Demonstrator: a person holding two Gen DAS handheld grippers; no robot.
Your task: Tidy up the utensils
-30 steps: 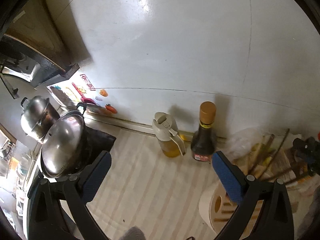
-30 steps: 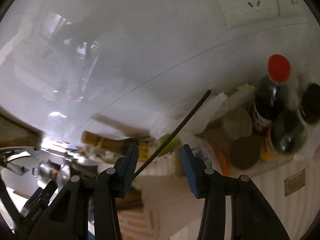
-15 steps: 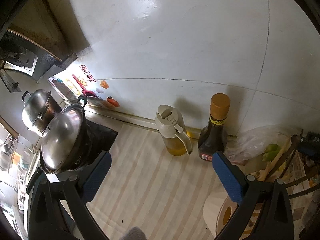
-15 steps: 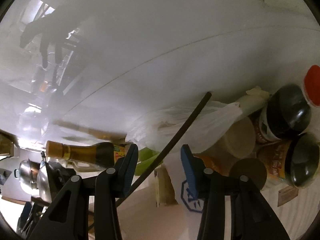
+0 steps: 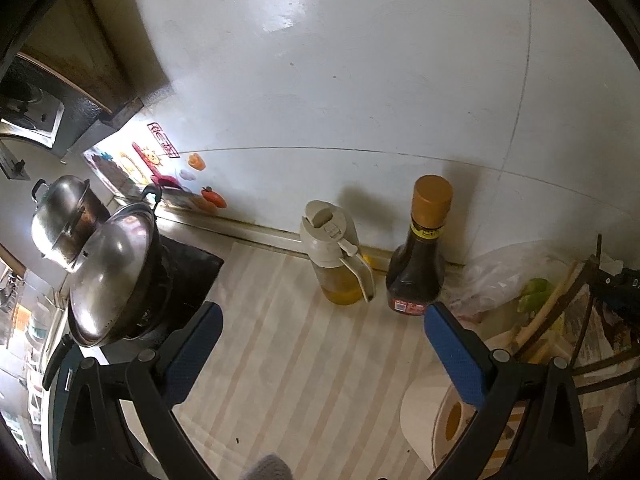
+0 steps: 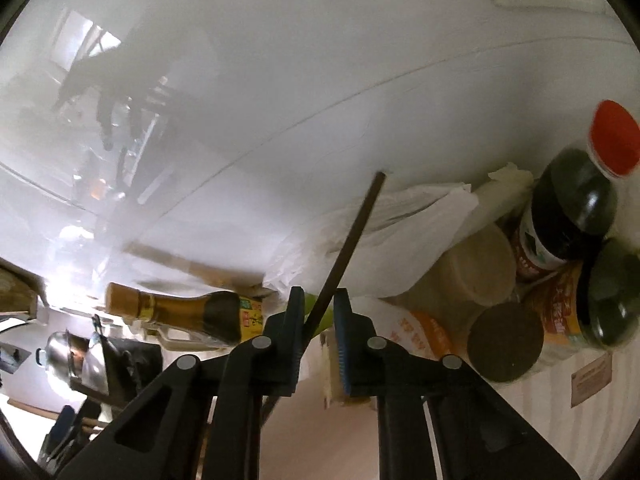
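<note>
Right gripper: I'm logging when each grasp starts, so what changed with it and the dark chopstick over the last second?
The right gripper has narrowed its jaws around the dark chopstick, which was loose in a wide gap before; whether it is fully clamped cannot be told. The view has swung, bringing the brown-capped bottle closer. The left gripper stays wide open and empty above the striped counter.

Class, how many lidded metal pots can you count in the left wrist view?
2: a small pot at the far left, and a big pot in front of it, on the stove. Others may be out of frame.
</note>
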